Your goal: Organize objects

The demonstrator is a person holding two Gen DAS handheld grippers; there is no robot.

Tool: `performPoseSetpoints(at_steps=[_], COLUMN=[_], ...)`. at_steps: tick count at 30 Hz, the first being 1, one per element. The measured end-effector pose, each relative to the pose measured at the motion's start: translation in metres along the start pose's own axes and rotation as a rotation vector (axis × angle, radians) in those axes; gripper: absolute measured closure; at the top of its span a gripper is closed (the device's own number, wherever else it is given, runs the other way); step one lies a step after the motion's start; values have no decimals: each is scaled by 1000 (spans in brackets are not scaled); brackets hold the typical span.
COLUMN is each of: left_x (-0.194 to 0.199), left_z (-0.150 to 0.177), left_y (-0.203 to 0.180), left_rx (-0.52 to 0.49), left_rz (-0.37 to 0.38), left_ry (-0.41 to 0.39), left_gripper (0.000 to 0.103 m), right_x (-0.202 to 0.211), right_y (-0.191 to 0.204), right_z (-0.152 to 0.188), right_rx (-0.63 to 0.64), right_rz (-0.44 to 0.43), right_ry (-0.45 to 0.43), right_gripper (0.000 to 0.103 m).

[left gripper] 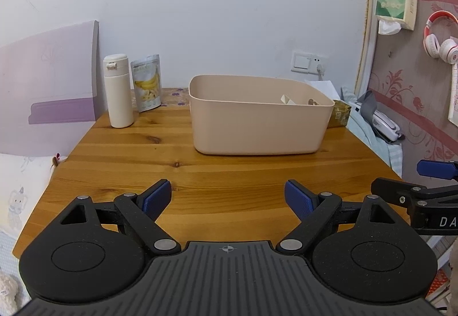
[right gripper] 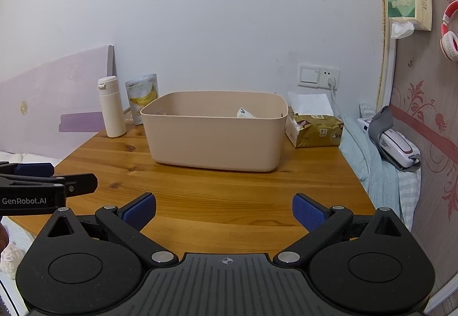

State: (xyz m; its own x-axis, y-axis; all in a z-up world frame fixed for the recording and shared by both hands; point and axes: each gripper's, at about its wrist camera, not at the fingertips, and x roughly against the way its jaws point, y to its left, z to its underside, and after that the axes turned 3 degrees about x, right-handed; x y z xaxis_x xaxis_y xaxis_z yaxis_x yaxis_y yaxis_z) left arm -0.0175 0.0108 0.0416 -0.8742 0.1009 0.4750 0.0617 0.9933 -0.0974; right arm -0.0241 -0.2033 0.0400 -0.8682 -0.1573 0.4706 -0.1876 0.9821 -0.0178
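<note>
Left wrist view shows your left gripper [left gripper: 228, 198] with its fingers [left gripper: 157, 198] spread wide, holding nothing, above the near part of the wooden surface [left gripper: 200, 173]. Your right gripper [right gripper: 224, 211] is likewise wide open and empty. Ahead stands the beige storage bin [left gripper: 257, 127], with a few small items partly visible inside. To its left, near the wall, a white thermos bottle [left gripper: 117, 91] stands just beside a banana-chip pouch [left gripper: 146, 85]. On the bin's right a gold tissue pack [right gripper: 317, 130] sits just beside it. Nothing lies between your fingers and the bin.
</note>
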Motion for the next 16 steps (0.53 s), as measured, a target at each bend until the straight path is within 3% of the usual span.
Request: performPoseSetpoints(at_steps=[16], left_x=[1], left_z=[0], left_y=[3], left_rx=[-7], left_rz=[-23], left_ry=[8], left_gripper=[15], right_x=[-2], right_y=[0], right_z=[-1], right_rx=[-2], right_rz=[-16], right_ry=[-2], right_gripper=[0])
